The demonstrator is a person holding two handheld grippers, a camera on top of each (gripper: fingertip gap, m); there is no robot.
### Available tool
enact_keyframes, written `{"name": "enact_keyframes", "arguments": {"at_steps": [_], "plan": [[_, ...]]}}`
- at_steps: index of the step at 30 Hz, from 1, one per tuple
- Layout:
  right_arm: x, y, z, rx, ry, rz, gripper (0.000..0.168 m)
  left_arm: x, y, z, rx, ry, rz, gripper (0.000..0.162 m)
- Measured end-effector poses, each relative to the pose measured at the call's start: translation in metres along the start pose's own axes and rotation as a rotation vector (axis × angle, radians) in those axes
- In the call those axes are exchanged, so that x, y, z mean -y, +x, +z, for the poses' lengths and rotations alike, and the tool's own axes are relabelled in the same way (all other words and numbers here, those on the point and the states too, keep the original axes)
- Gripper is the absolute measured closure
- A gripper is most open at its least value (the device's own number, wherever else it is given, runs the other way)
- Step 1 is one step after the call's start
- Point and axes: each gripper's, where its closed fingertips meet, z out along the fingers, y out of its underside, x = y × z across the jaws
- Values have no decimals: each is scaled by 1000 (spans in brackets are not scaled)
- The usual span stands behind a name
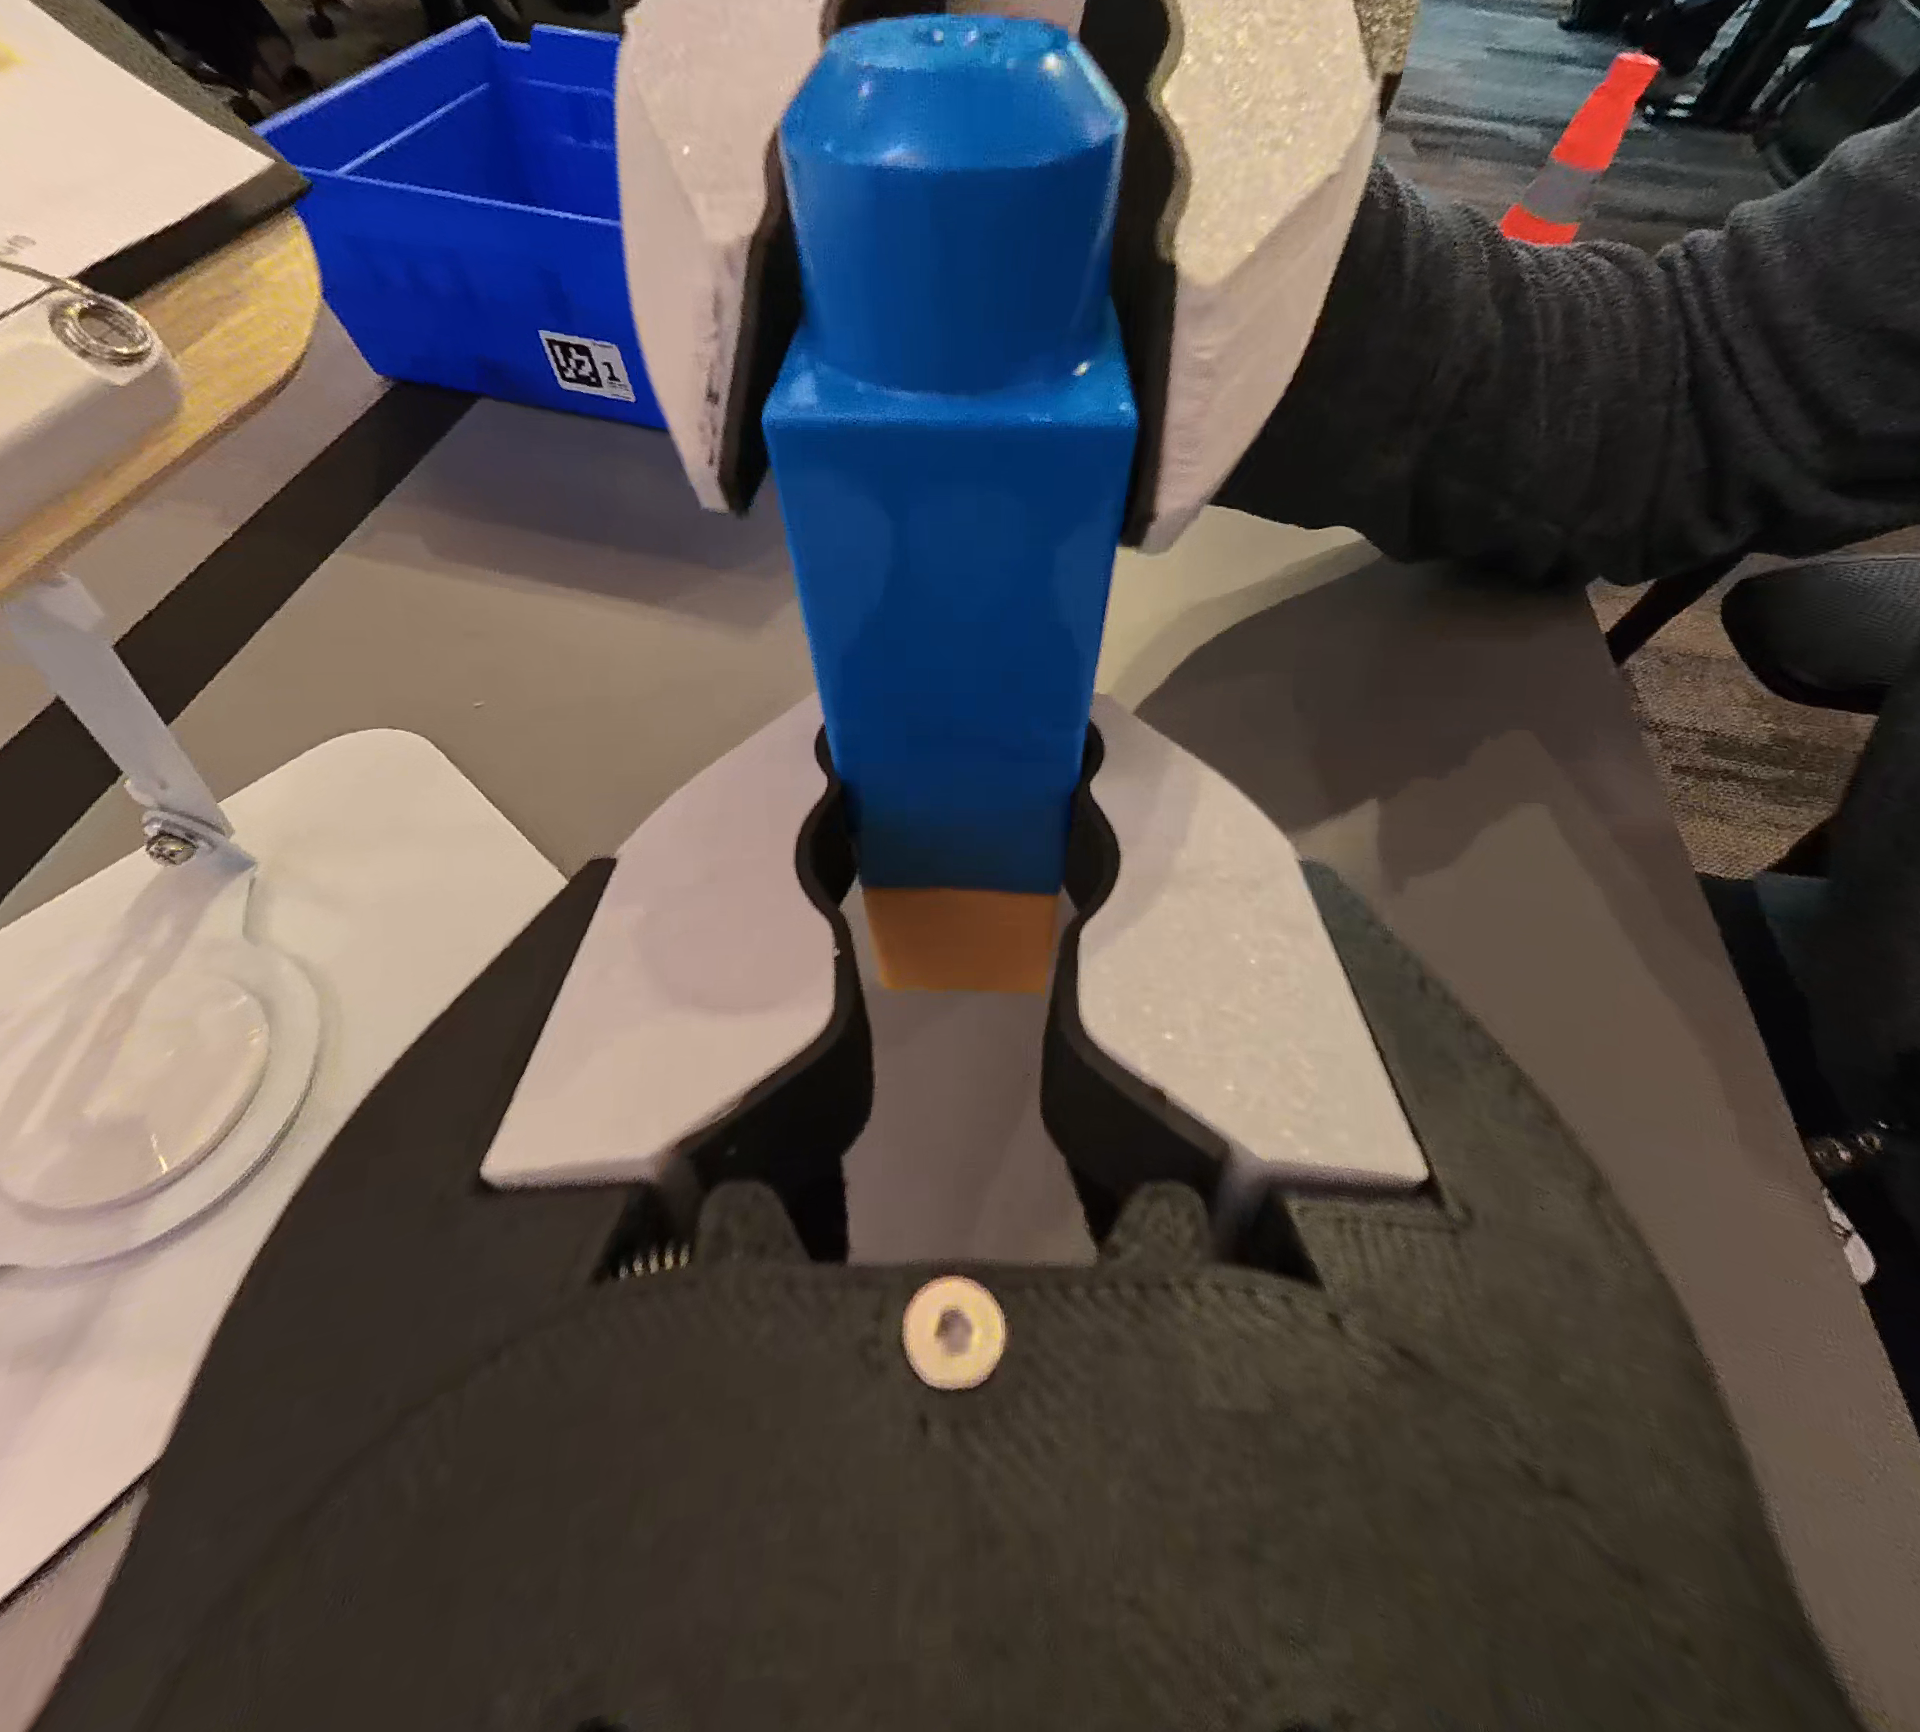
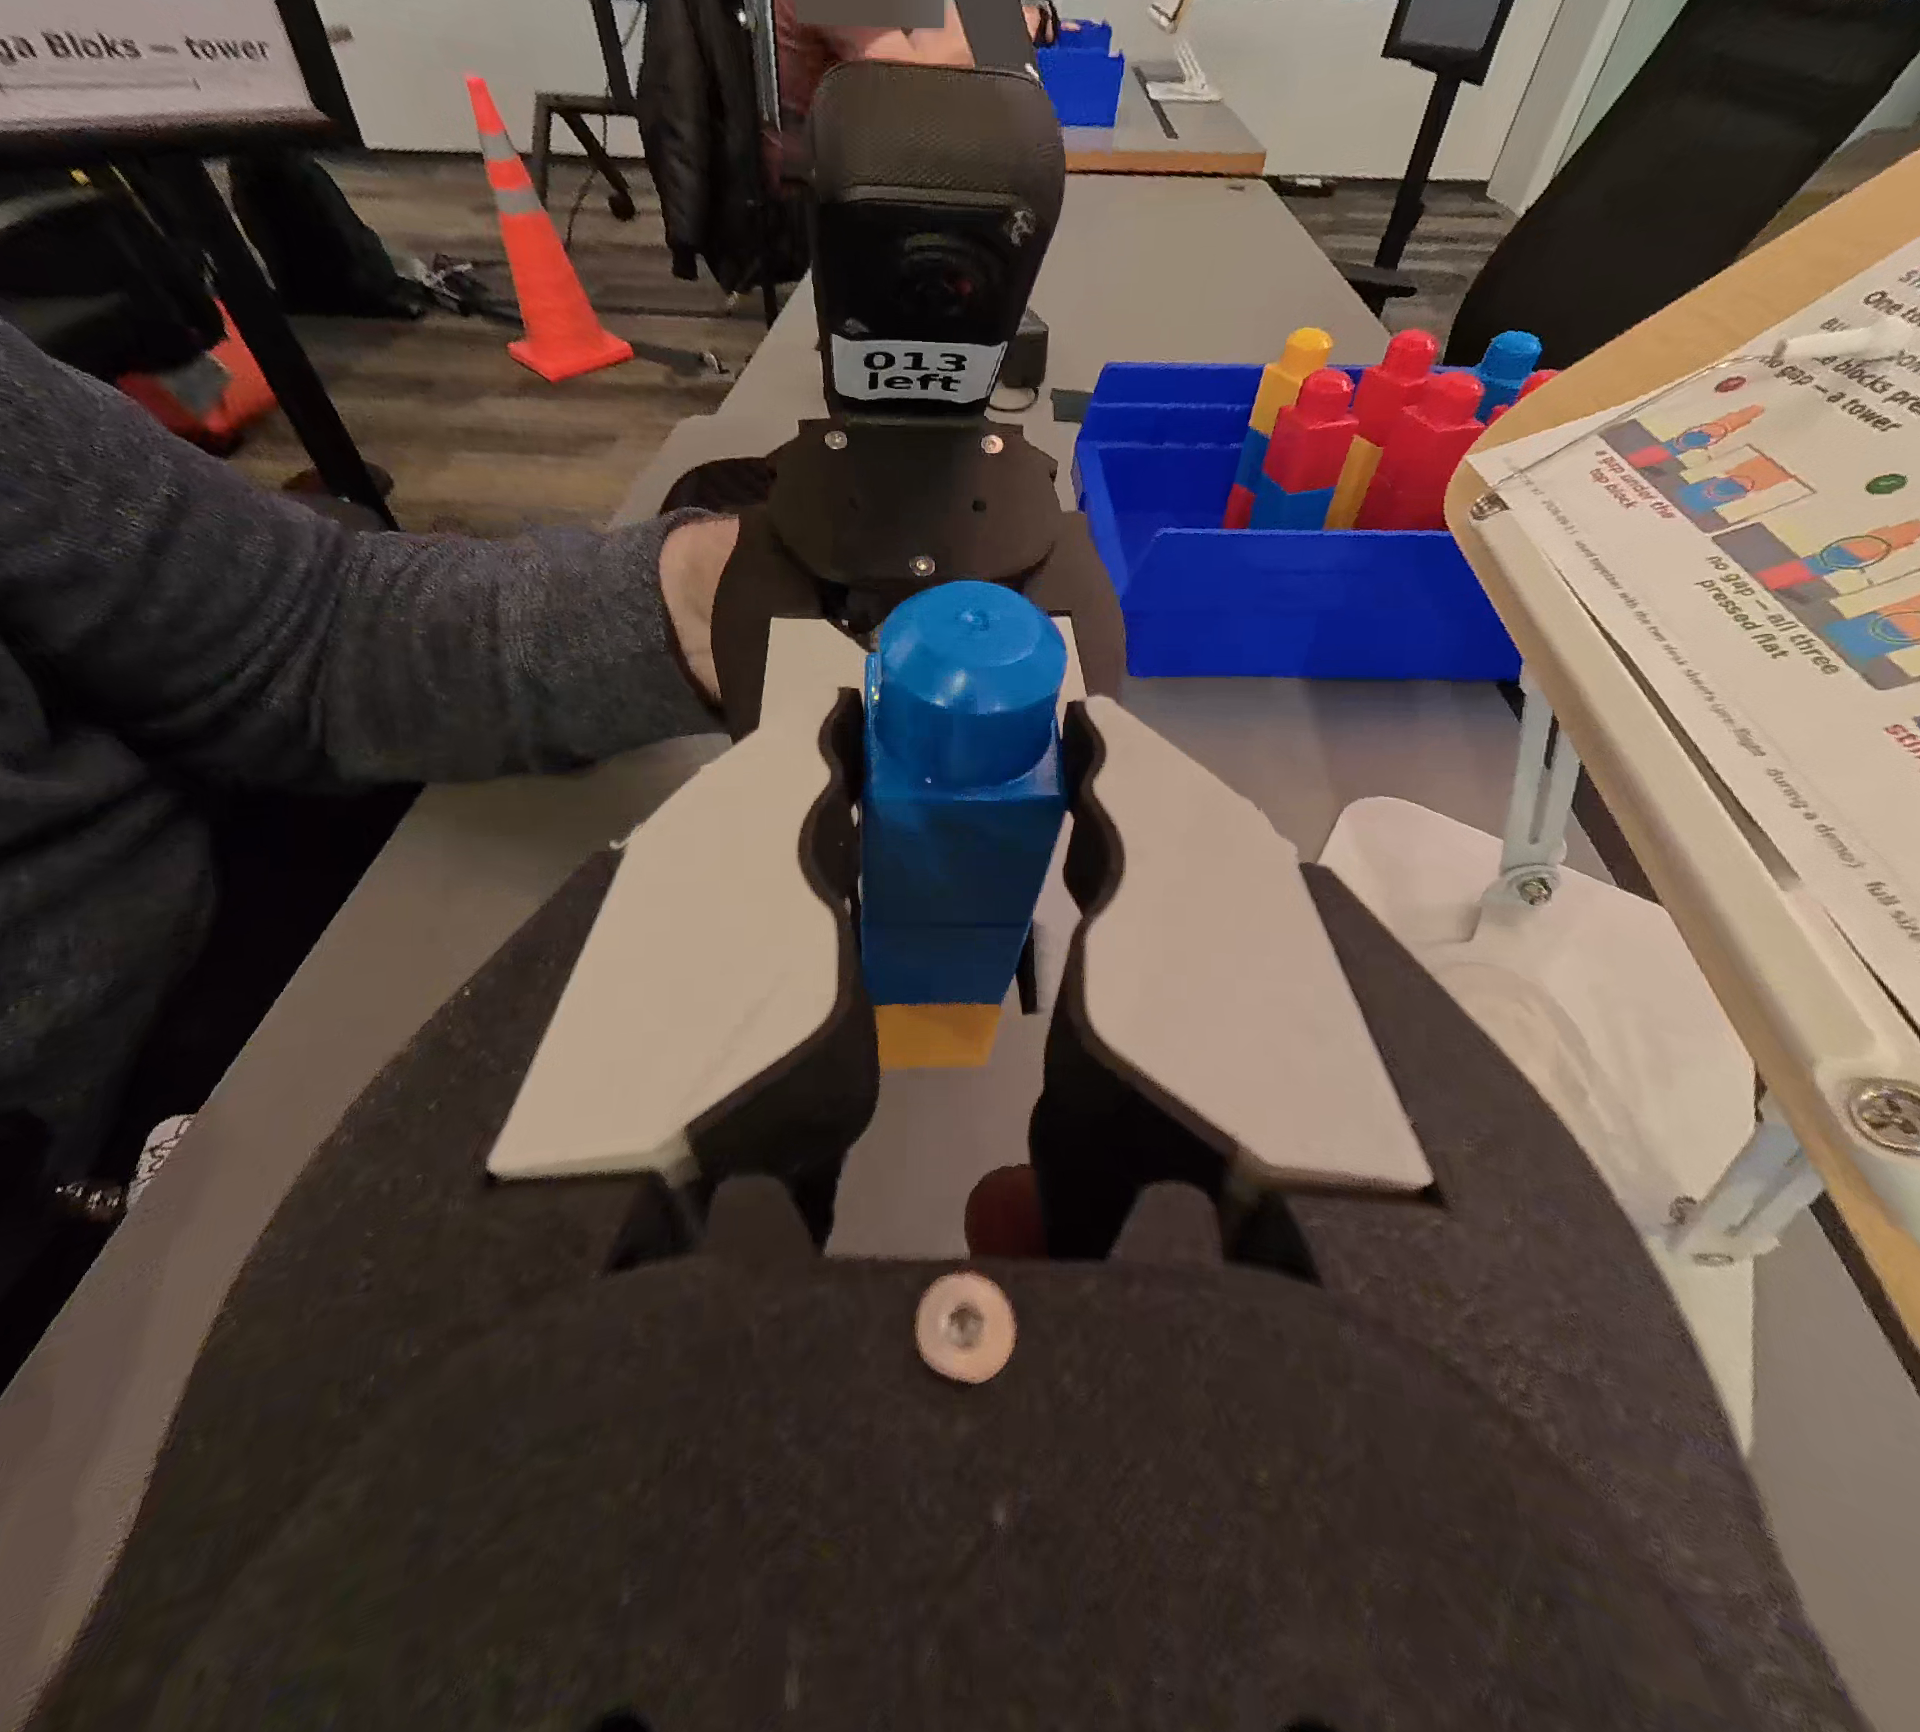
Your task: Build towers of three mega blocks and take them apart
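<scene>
Two tools meet on one tower (image 1: 945, 477) of blocks held in the air over the grey counter (image 1: 468, 602). The tower reads, from its studded end, blue, blue, then a yellow block (image 1: 961, 939).

The left tool (image 1: 956, 809) is clamped on the tower near the seam between the lower blue block and the yellow one. In the left wrist view the right tool (image 1: 935, 259) comes in from the far side, its white fingers (image 1: 696, 228) pressed to both sides of the top blue block. The right wrist view has the right tool (image 2: 961, 799) closed on the same tower (image 2: 961, 809), with the left tool's camera body (image 2: 930, 269) facing it from behind.

A blue bin (image 2: 1278, 591) stands on the counter to the right in the right wrist view, holding upright block towers (image 2: 1371, 435) in red, blue and yellow. The left wrist view shows a blue bin (image 1: 468, 228) too, but only its walls and divider; its contents are hidden there.

Only the right wrist view shows the tilted instruction sheet (image 2: 1745, 560) on its wooden board, and an orange cone (image 2: 540, 248) on the floor; the left wrist view has a cone (image 1: 1579, 144) far off too.
</scene>
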Motion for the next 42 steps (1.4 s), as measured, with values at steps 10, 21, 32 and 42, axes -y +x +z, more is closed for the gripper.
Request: {"name": "enact_keyframes", "arguments": {"at_steps": [10,21,32,42], "plan": [[36,28,-47,-119,209,124,132,-9,-2,4,-13,-32,-54,125],[-48,143,-265,-885,-64,271,132,-11,-20,2,64,-4,-60,125],[-103,167,-312,-1085,-210,379,118,-13,-22,10,68,0,-69,125],[-20,55,-80,-251,-168,55,118,-4,-18,5,65,38,-59,125]]}}
